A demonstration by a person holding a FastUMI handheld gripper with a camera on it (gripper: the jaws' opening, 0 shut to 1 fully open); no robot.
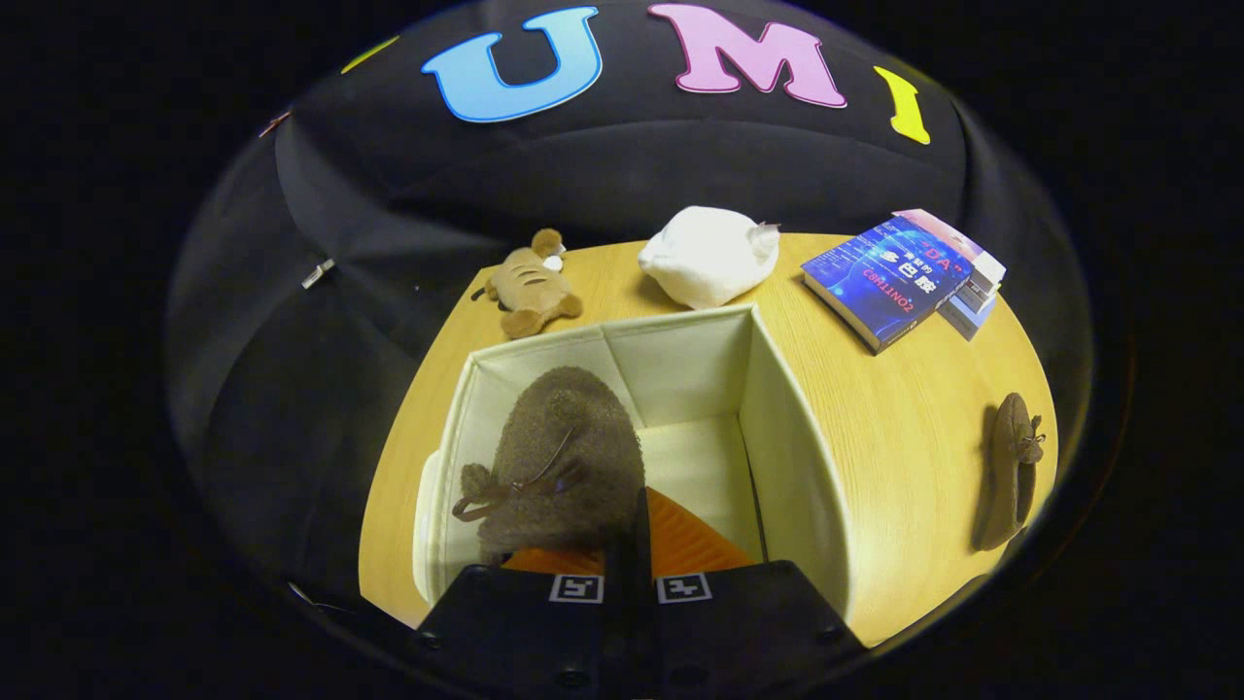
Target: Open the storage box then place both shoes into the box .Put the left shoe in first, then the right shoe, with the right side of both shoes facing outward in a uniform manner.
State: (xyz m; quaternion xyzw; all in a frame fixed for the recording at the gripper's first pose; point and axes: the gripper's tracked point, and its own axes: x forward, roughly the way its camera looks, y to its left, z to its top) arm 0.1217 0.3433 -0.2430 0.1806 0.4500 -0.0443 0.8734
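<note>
With my gripper [630, 544] pinching the brown shoe [569, 457] low in the frame, I held it over the open storage box [787, 428]. The other shoe [1011, 467] lay at right on the table [894, 408]. I feared the thin pinch slipping, dropping it wrong-side out.

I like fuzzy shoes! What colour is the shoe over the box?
Brown, with a brown bow; the gripper holds this shoe, seen best in the gripper view.
</note>
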